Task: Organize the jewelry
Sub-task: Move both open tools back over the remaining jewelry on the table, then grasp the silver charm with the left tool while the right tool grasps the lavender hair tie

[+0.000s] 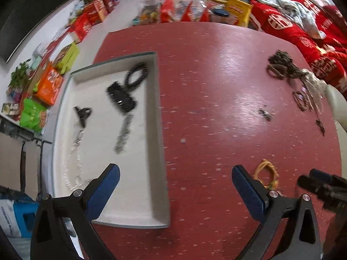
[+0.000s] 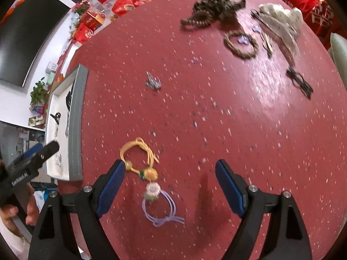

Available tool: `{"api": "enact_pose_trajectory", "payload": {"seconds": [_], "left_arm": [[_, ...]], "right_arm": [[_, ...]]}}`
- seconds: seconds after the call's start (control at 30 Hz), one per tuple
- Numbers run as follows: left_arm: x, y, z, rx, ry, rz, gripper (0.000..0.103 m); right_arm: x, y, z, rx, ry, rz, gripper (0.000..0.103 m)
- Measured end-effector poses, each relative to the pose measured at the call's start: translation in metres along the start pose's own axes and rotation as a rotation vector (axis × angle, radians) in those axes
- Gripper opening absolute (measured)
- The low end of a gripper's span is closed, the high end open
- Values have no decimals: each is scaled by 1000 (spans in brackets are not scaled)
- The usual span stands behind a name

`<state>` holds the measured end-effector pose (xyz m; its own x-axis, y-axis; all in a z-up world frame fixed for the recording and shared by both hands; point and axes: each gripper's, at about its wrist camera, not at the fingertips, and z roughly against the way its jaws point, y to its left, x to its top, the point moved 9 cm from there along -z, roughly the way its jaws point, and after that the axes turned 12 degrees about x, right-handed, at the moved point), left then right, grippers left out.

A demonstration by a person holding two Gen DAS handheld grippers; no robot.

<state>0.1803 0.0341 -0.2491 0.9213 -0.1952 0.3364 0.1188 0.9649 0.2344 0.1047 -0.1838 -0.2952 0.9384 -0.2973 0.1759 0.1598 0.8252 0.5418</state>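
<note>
Two claws hang over the red counter [image 2: 216,112], and both are wide with nothing in them. The left claw [image 1: 175,186] is above the near edge of the white tray [image 1: 108,195], which holds a black bead bracelet [image 1: 137,73] and a black clip [image 1: 82,113]. The right claw [image 2: 170,184] is just over a yellow hair tie [image 2: 138,153] and a purple hair tie [image 2: 159,208]. More jewelry [image 2: 213,8] lies far back.
</note>
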Motion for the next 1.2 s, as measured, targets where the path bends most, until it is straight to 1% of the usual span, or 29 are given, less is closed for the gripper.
{"api": "enact_pose_trajectory", "payload": {"seconds": [0.2,0.3,0.5,0.63,0.77,0.93,1.2], "left_arm": [[3,-38,1,-48,6,-38,103],[3,-49,-2,-64,17,-43,103],[13,-65,-11,-104,42,-16,103],[20,-79,-19,-125,55,-12,103],[27,-93,-25,-136,54,-18,103],[33,-102,-29,-141,48,-29,103],[40,-113,-37,-140,41,-53,103]], "right_arm": [[-24,1,2,-33,20,49,87],[-33,0,5,-54,22,71,87],[-51,7,4,-91,17,146,87],[-63,19,-10,-102,29,189,87],[-68,26,-22,-133,22,228,87],[-74,29,-36,-210,-9,273,87],[-75,29,-44,-267,-34,301,87]]}}
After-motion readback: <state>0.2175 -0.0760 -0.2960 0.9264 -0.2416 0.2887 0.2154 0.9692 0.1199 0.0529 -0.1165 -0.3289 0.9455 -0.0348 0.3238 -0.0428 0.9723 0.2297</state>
